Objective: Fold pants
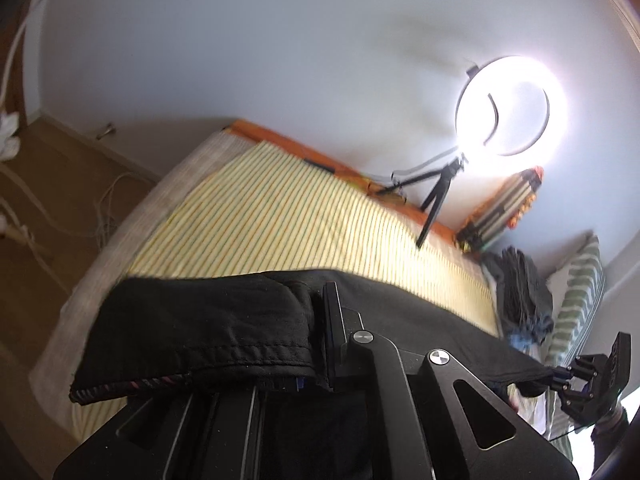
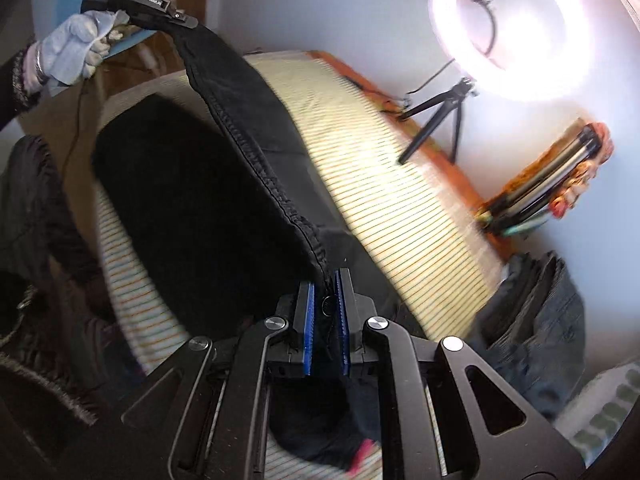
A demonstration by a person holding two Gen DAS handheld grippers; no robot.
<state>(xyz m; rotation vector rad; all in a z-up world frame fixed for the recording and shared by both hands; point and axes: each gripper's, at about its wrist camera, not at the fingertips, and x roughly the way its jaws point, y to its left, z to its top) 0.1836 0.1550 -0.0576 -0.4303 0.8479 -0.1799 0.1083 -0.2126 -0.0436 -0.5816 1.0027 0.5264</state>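
The gloved left hand (image 2: 76,46) holds the left gripper (image 2: 182,22) raised, jaws clamped on one end of the black pants' (image 2: 224,184) hem. The right gripper (image 2: 325,312) tilts steeply down, jaws pinching the other end. The pants hang over the striped bed (image 1: 280,216). A ring light (image 1: 504,106) glows by the wall.

Left gripper (image 1: 320,332) fingertips buried under the black pants (image 1: 192,320) hem — pads not visible in its own view. Striped bedsheet (image 2: 400,208) smeared by motion blur in the right wrist view, stripes unreadable near the edges. Ring light (image 1: 503,106) blown out — no detail inside the glow. Pants' lower part cut off behind the right gripper (image 2: 325,312) body. Grey clothes pile (image 2: 532,312) blurred, items can't be told apart.
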